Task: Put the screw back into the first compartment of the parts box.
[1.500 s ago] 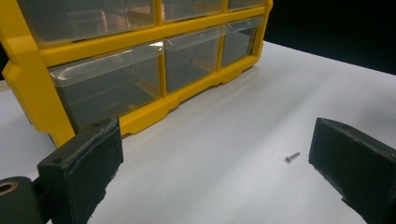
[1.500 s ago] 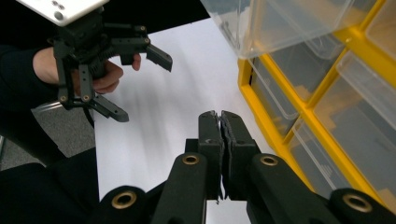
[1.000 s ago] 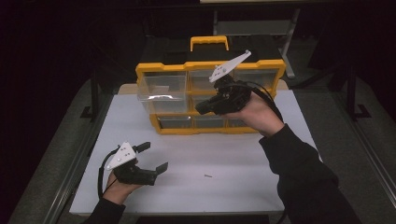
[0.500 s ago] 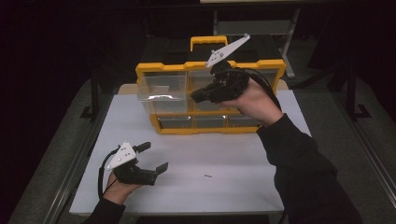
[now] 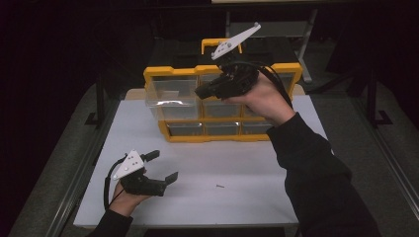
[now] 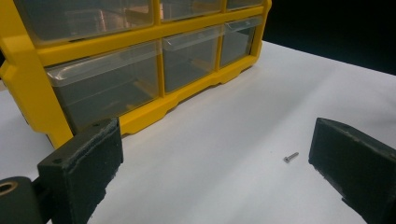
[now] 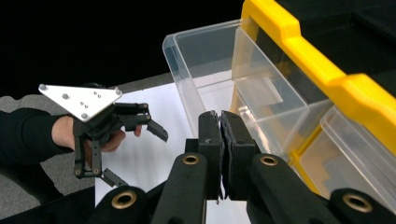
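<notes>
Two grippers at work over a white table (image 5: 247, 197). Right gripper (image 5: 205, 92) is raised in front of the upper row of a yellow drawer cabinet (image 5: 173, 73), jaws pressed together, pads meeting with nothing seen between them (right gripper view shows them closed flat (image 7: 219, 140)). Just past its tips, the top-left clear drawer (image 5: 170, 96) stands pulled out from the cabinet front; in the right gripper view this drawer (image 7: 205, 70) sits right behind the closed jaws, its open top facing the camera, looks bare inside. Whether the tips touch the drawer rim, cannot tell.

Left gripper (image 5: 162, 165) rests low near the table's near-left edge, held in the person's hand (image 5: 126, 200), jaws spread wide and holding nothing; left gripper view shows both black pads (image 6: 88, 154) far apart over bare table. A small screw (image 6: 291, 157) lies loose on the white surface between those pads, nearer the one on the view's right, touching neither; high view puts the screw (image 5: 220, 186) just beside the left gripper, well apart from the cabinet. Cabinet's other clear drawers (image 6: 107, 84) sit pushed in.
</notes>
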`<action>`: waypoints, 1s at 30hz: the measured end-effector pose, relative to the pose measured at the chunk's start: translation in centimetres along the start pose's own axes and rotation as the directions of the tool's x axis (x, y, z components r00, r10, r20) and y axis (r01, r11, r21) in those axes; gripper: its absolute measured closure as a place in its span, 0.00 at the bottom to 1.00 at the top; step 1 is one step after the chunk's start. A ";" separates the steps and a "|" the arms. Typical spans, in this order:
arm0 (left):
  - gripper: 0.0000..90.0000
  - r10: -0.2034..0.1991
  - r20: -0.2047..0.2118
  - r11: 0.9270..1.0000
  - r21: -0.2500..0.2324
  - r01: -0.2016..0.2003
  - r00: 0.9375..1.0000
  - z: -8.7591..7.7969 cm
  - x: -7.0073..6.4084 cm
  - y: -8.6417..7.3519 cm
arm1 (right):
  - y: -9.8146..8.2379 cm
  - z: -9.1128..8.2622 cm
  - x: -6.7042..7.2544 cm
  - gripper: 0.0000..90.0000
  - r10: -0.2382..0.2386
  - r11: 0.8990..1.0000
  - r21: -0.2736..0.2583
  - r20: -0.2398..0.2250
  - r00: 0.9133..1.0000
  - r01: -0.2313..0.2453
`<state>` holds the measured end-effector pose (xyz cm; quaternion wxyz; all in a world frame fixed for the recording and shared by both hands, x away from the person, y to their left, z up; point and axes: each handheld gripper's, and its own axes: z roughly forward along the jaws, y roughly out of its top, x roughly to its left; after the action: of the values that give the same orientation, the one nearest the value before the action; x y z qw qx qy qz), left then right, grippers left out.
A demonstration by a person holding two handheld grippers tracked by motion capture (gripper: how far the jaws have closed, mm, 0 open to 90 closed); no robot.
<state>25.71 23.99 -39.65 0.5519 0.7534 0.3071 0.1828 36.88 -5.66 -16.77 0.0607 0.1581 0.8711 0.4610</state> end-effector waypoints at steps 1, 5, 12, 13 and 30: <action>0.03 0.000 0.000 1.000 0.001 0.000 1.000 0.0 0.0 0.0 | 0.1 0.0 0.0 0.97 -0.002 1.000 -0.004 0.002 1.000 0.002; 0.03 -0.001 -0.001 1.000 0.001 0.001 1.000 0.0 0.0 0.0 | 0.6 0.2 -0.2 0.97 -0.013 1.000 -0.011 0.003 1.000 0.013; 0.03 0.002 0.000 1.000 -0.003 -0.002 1.000 0.0 0.0 0.0 | 1.3 1.0 -0.3 0.97 0.011 1.000 -0.005 0.004 1.000 -0.011; 0.03 0.003 0.000 1.000 -0.002 -0.003 1.000 0.0 0.0 0.0 | 1.5 1.2 -0.4 0.97 0.004 1.000 -0.010 0.002 1.000 -0.004; 0.03 0.010 0.000 1.000 -0.003 -0.010 1.000 -0.1 0.2 0.0 | 2.4 3.4 -1.3 0.82 0.002 1.000 -0.009 0.023 1.000 -0.001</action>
<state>25.78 24.16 -39.63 0.5520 0.7541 0.3032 0.1861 39.44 -2.17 -16.72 0.0710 0.1637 0.8682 0.4631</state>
